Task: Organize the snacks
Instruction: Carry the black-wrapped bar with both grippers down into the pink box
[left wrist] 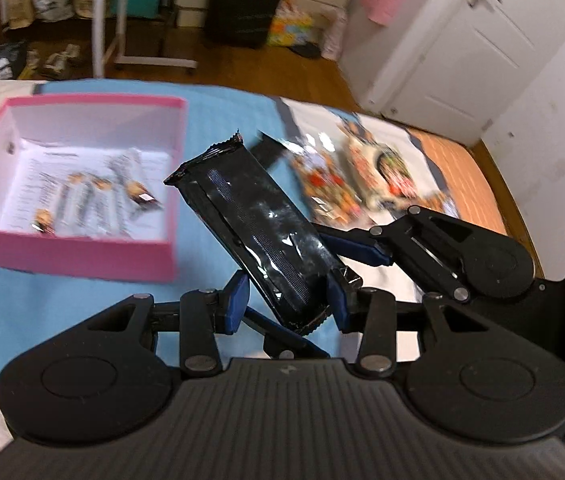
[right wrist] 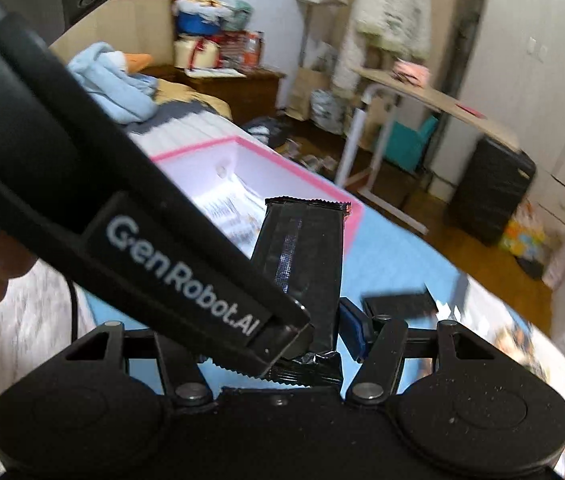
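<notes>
While both grippers hang above the bed, one long black snack packet [left wrist: 260,232] is clamped by the left gripper [left wrist: 288,304], whose blue pads press on the wrapper's lower end, so the packet juts up and away at a tilt, clear of the blue cloth [left wrist: 218,112] spread on the bed. From the right wrist view, that same packet stands between the right gripper [right wrist: 328,332] fingers too; its blue pad [right wrist: 352,330] on the right sits just beside the wrapper, but the left gripper's black body crosses in front and hides the other side (so I cannot tell whether the right one actually grips it or merely brackets it).

Just beyond the raised packet is the pink box [left wrist: 82,248], open-topped, with a printed sheet and a few small wrapped snacks lying inside. More bright snack bags [left wrist: 362,172] lie loose on the bed to the right, and another dark packet [right wrist: 400,304] lies flat on the cloth.

Held by its tail end, the packet looks ready to go nose-first into the box; I'd guess that is the step in hand.
</notes>
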Demonstrator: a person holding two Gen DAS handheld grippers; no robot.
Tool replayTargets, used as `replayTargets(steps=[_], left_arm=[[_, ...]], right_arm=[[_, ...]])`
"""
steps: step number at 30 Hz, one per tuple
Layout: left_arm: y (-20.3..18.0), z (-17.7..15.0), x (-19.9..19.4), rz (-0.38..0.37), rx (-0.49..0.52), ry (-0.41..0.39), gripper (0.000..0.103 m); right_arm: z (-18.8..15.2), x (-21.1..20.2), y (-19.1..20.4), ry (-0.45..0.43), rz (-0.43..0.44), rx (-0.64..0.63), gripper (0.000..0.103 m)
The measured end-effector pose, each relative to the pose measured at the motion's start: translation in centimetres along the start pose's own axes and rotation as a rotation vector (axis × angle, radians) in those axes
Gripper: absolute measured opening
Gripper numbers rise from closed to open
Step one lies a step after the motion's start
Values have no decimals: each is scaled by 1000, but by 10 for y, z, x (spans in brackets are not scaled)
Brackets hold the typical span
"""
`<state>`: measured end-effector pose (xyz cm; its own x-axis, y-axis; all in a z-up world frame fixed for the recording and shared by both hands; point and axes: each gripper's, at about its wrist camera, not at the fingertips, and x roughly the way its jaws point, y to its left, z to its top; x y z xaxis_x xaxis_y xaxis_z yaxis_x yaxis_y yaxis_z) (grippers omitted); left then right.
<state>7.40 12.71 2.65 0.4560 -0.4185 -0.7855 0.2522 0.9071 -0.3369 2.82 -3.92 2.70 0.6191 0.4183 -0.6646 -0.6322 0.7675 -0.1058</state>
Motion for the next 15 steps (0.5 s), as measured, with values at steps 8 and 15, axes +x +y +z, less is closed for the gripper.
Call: replayTargets(steps=[8, 15], left_arm=[[77, 56, 15, 31, -136, -32, 40], [131, 84, 72, 82, -234, -17, 40]], right_arm=[[65, 70, -11, 13, 98, -135, 65], [73, 146, -19, 24, 182, -184, 65]])
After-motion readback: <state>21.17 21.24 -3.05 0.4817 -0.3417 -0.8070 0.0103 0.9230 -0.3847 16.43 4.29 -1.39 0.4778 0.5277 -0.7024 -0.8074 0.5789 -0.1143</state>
